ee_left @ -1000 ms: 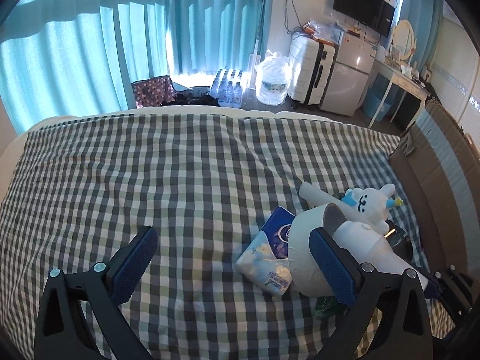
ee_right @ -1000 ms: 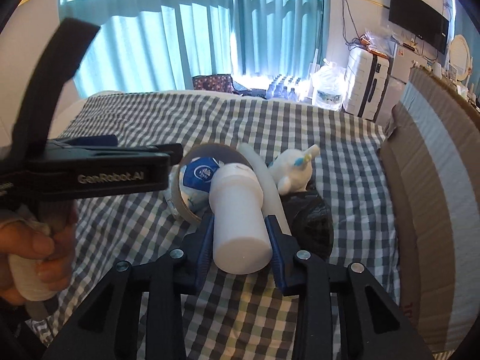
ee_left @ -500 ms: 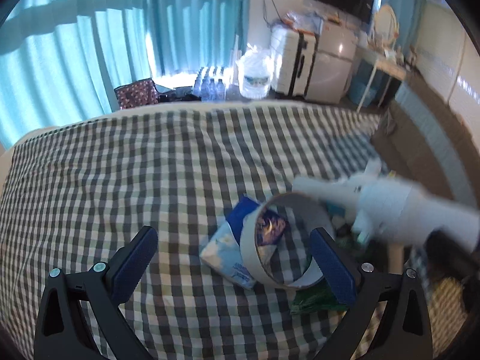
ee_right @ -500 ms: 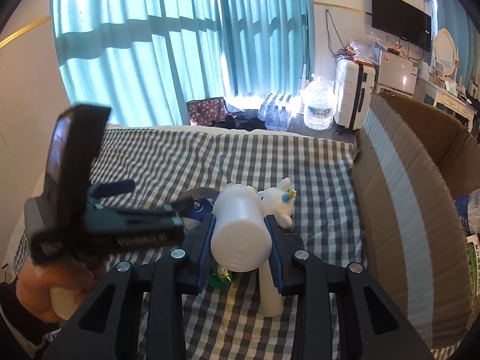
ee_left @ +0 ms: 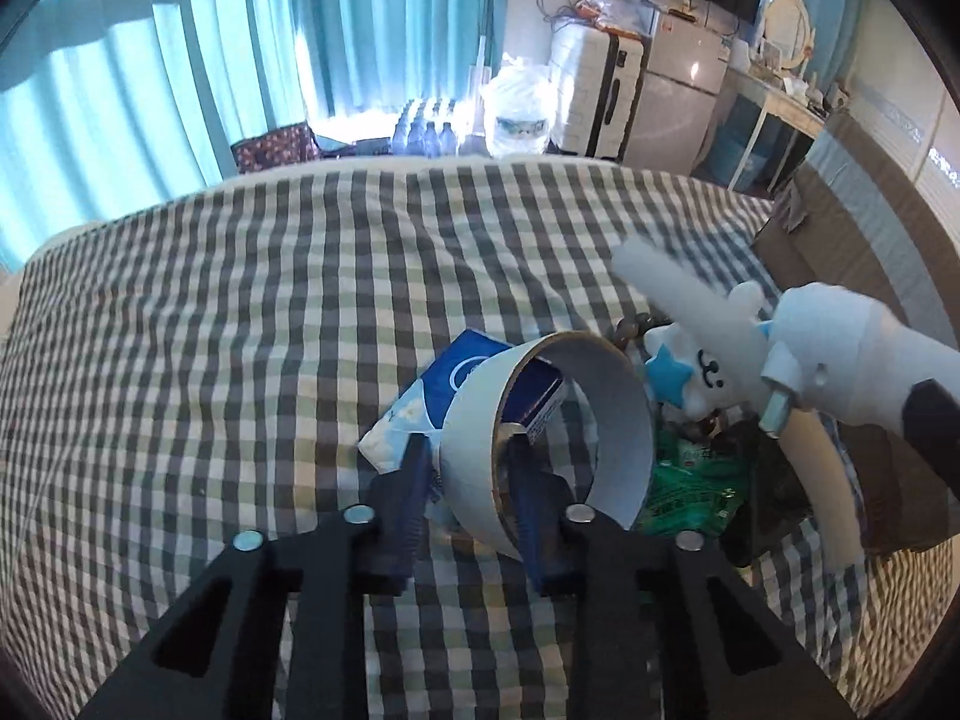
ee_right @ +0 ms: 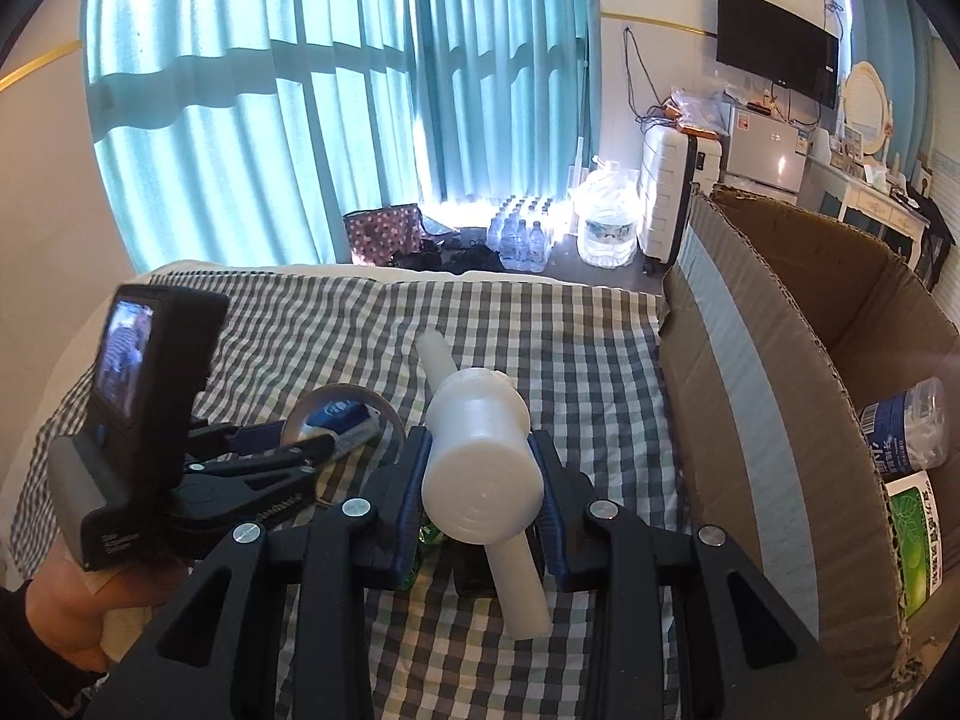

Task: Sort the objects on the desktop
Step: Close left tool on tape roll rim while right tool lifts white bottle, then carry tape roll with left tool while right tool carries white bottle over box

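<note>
White tape roll point(ee_left: 543, 438) stands on edge on the checked cloth point(ee_left: 240, 330), leaning on a tissue pack point(ee_left: 420, 414). Left gripper point(ee_left: 465, 468) is closing across its wall, one finger inside the ring. It looks light, stiff and smooth, so it may slip. Right gripper point(ee_right: 477, 480) clamps a white bottle point(ee_right: 480, 468) beside the box point(ee_right: 750, 390).

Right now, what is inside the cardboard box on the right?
In the cardboard box, a plastic water bottle lies above a green-and-white labelled package. The near wall hides the box floor and anything lower.
</note>
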A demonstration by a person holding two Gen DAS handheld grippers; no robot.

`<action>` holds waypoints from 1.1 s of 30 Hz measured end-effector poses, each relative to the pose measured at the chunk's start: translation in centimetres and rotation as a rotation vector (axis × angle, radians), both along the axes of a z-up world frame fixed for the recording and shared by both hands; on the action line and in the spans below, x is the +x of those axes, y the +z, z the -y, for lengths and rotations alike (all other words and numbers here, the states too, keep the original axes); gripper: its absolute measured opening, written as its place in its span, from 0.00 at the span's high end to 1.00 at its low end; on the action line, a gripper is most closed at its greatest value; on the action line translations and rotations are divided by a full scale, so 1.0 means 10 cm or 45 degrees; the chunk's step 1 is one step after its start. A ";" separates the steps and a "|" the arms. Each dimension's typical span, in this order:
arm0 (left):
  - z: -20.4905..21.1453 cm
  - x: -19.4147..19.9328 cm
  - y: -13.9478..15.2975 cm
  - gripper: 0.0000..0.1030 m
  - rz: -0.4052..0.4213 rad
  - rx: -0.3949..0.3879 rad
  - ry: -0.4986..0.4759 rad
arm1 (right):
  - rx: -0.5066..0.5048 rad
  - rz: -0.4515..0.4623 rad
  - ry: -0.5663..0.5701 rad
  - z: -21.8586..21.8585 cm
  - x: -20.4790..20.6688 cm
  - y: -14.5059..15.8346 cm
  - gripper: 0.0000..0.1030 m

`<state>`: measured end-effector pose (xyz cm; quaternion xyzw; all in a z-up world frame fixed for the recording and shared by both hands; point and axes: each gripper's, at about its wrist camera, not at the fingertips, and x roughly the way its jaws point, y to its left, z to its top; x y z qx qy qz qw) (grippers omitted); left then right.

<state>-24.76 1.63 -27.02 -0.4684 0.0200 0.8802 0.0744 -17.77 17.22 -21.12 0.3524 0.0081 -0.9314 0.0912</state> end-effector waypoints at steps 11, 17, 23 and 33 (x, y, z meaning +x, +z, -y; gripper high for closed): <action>0.21 0.16 0.22 0.95 -0.055 0.058 0.012 | 0.002 -0.006 -0.004 0.04 0.04 0.02 0.69; 0.28 0.19 0.50 0.95 -0.142 0.064 0.037 | 0.007 -0.044 -0.018 0.05 0.09 0.11 0.69; 0.34 0.28 0.75 0.95 -0.236 0.070 0.062 | 0.020 -0.096 -0.013 0.06 0.17 0.24 0.69; 0.42 0.53 1.23 0.95 -0.363 0.116 0.062 | 0.019 -0.167 0.009 0.11 0.36 0.49 0.69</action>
